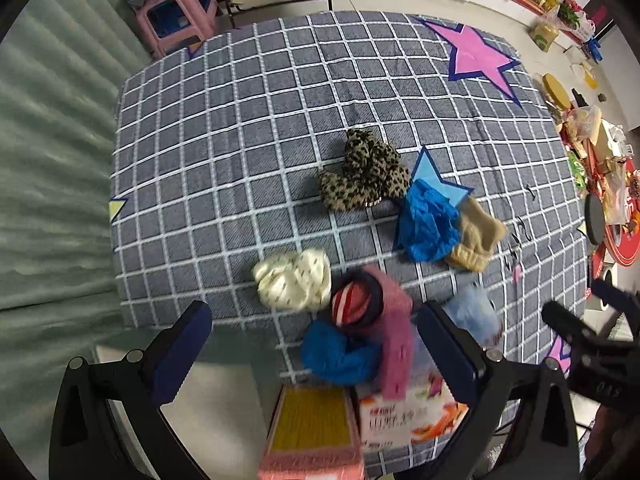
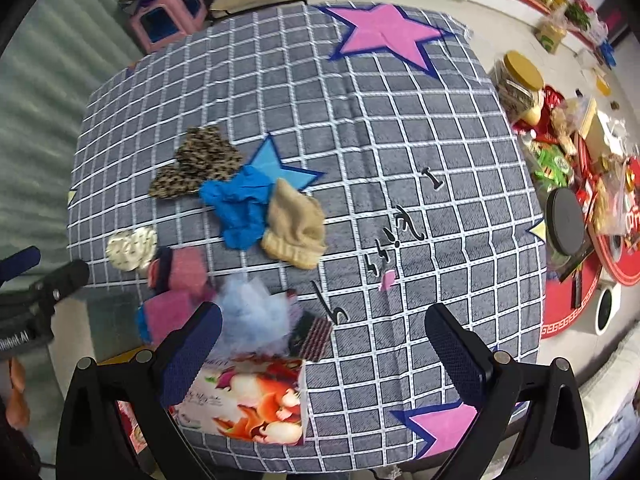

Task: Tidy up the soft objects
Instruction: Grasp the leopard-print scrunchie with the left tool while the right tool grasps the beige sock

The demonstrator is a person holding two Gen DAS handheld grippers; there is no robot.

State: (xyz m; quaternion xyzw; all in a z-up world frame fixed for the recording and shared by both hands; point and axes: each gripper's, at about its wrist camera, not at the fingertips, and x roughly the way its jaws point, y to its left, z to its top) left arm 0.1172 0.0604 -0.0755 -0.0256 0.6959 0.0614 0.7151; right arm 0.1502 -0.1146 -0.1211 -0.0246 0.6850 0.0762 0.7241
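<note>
Hovering with fingers spread wide and empty, the left gripper [image 1: 316,356] has the heap of soft things between its fingers: a blue cloth [image 1: 338,354], a pink knit [image 1: 394,332] and a striped roll [image 1: 350,304], above the carton [image 1: 404,416]. The right gripper [image 2: 324,352], equally wide and empty, faces pale blue tulle [image 2: 256,316] beside its left finger. Closing now risks pinching several tangled pieces together, or dragging the pink knit off the carton edge.

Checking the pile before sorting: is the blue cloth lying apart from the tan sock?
No, the blue cloth touches and partly overlaps the tan sock beside the blue star.
</note>
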